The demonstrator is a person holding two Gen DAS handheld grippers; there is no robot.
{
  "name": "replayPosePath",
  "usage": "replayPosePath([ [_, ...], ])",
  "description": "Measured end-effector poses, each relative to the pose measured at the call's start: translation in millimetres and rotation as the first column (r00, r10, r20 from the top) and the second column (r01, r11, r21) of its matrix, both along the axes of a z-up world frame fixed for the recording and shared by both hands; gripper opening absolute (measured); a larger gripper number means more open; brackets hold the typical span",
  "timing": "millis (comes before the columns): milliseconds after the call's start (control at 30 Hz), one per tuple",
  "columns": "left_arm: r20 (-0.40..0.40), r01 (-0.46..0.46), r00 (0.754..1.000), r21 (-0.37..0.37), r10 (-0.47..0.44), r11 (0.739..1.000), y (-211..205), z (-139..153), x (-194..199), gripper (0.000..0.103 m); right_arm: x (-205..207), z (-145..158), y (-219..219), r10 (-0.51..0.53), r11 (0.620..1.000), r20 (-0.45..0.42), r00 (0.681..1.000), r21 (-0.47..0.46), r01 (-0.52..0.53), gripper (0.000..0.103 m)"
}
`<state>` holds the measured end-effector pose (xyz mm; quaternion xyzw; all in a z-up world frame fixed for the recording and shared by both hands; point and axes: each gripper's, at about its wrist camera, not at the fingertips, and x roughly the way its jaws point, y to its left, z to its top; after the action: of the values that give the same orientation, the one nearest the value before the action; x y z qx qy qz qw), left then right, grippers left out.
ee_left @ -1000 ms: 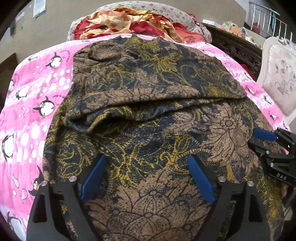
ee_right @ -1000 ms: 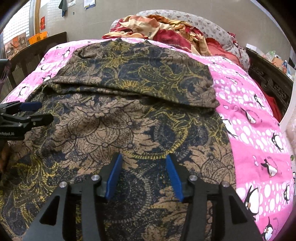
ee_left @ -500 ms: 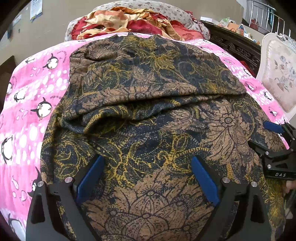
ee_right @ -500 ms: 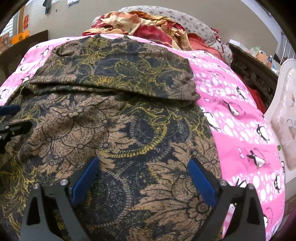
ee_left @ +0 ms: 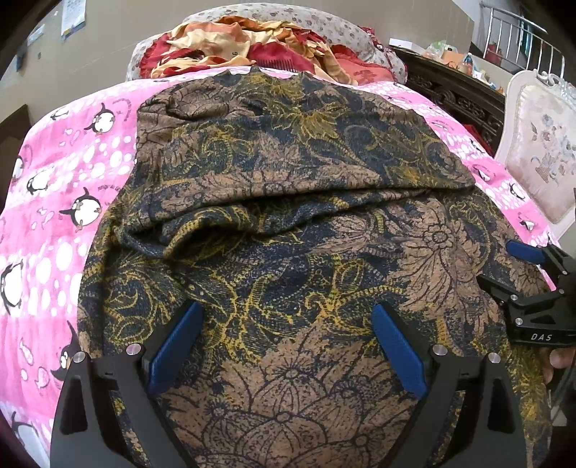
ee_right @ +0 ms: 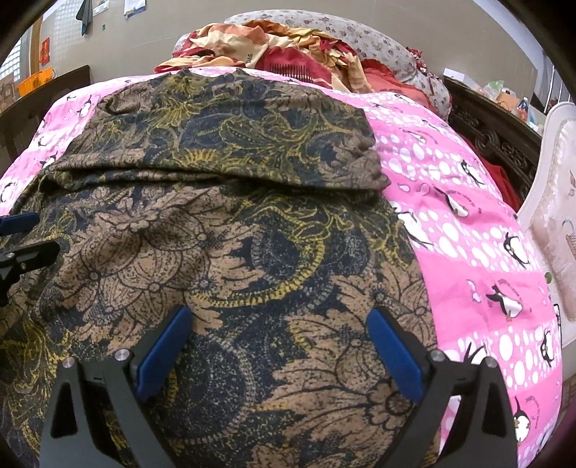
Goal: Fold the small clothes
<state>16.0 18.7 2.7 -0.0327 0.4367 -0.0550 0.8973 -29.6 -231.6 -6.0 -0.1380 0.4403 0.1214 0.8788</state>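
Covering pink penguin bedsheet (ee_left: 54,201): batik cloth (ee_left: 288,216)

Garment (ee_left: 288,223): brown, navy & mustard-yellow floral/paisley print. Bedsheet (ee_right: 478,259) under it: pink w/ white spots & black-white penguins. Fabric heap (ee_left: 252,46) beyond garment: red, cream, orange. Pillow (ee_right: 360,39) behind the heap: grey, small floral print. Gripper pads (ee_left: 176,345): blue on black frames.

Dark brown-and-navy floral patterned garment (ee_right: 230,252) cut off at both lower frame edges, hiding most of the pink penguin-print bedsheet (ee_right: 478,259); wall papers (ee_left: 73,19) illegible.
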Motion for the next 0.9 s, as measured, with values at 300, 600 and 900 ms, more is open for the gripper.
replayPosePath([
  [300, -0.002, 0.002, 1.0, 0.009, -0.002, 1.0, 0.5, 0.1, -0.2, 0.079, -0.9, 1.0, 0.1, -0.003, 1.0, 0.012, 1.0, 0.006, 0.003, 0.1],
  [600, -0.004, 0.002, 1.0, 0.018, -0.002, 1.0, -0.8, 0.0, -0.2, 0.079, 0.3, 5.1, -8.5, -0.014, 0.997, 0.009, 1.0, 0.081, 0.014, 0.1],
  [900, -0.01, 0.004, 1.0, 0.047, -0.003, 0.999, -7.5, -1.6, 1.4, 0.081, 1.4, -0.8, -1.1, -0.014, 0.999, 0.005, 1.0, 0.035, 0.014, 0.103],
])
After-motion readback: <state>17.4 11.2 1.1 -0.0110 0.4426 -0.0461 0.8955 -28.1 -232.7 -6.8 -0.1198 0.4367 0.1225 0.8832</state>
